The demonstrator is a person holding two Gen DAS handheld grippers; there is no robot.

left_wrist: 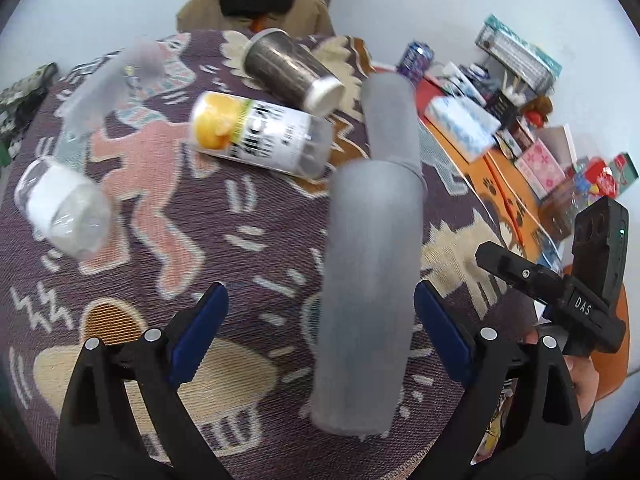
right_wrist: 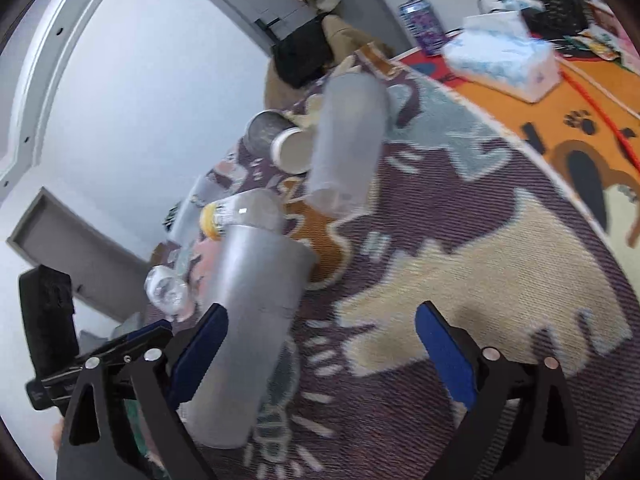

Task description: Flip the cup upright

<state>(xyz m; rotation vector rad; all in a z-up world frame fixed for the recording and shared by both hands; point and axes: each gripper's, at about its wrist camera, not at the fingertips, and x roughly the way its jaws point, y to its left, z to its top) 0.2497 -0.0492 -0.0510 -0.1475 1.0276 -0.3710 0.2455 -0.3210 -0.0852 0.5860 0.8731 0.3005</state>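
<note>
1. Although several cups lie on the rug, the near grey cup is the one between the left gripper pads, low and right of centre in the left wrist frame, so the left hand looks nearer to it.
2. Both left jaws stand wide apart; the right pad is just beside the cup wall, the left pad well apart from it. Nothing is gripped.
3. In the right wrist frame the same cup sits at lower left, beside the left pad of the right gripper, whose jaws are also spread and empty.
4. Its long axis runs nearly along the left fingers, from bottom centre up and slightly right.
5. Which end is the mouth cannot be told; the far end looks wider.
6. A second grey cup lies just beyond, upper right of centre.
</note>
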